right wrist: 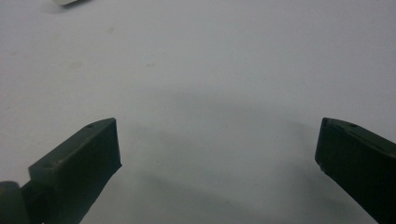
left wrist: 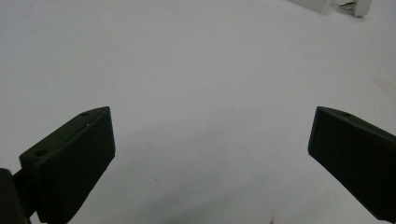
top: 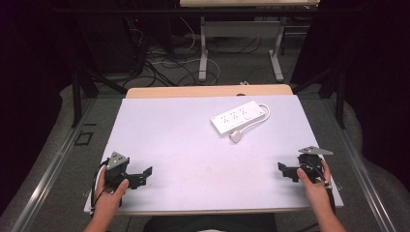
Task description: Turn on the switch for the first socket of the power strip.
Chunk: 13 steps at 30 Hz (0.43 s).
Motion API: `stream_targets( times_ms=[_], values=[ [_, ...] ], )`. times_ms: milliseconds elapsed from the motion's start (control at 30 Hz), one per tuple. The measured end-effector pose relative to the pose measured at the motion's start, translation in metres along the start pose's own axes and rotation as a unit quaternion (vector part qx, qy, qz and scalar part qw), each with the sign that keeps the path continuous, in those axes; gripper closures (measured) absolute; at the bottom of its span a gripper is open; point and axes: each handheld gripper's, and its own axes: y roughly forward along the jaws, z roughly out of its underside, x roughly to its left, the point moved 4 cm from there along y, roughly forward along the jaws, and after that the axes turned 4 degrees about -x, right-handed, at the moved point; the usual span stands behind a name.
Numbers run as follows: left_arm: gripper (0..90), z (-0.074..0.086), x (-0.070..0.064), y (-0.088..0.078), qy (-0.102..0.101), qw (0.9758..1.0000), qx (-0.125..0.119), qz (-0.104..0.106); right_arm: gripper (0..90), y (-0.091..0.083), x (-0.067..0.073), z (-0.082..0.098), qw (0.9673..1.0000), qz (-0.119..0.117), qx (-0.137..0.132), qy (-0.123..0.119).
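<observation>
power strip (top: 239, 117) far table centre | plug prongs (left wrist: 346, 5) seen from left gripper (top: 141, 175) | both grippers' fingers spread, empty

One white power strip (top: 238, 117), one plug (top: 235, 137) and two grippers lie on one table (top: 169, 140).

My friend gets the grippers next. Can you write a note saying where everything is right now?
Left gripper: open, holding nothing, near the table's front left corner.
Right gripper: open, holding nothing, near the front right corner.
White power strip: lies toward the far side, right of centre, its cord looped round and its plug on the table beside it.
Done: nothing touched.
Left: probably reaching for the strip and plug.
</observation>
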Motion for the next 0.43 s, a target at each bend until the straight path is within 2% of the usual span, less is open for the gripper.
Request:
stream_targets(
  times_ms=[433],
  values=[
    [0.5,0.0001,0.0001,0.0005,0.002,1.0000,0.002,0.000,0.0,0.0011,-0.0044,0.0025,0.9998,0.003,0.005,0.019]
  ],
)
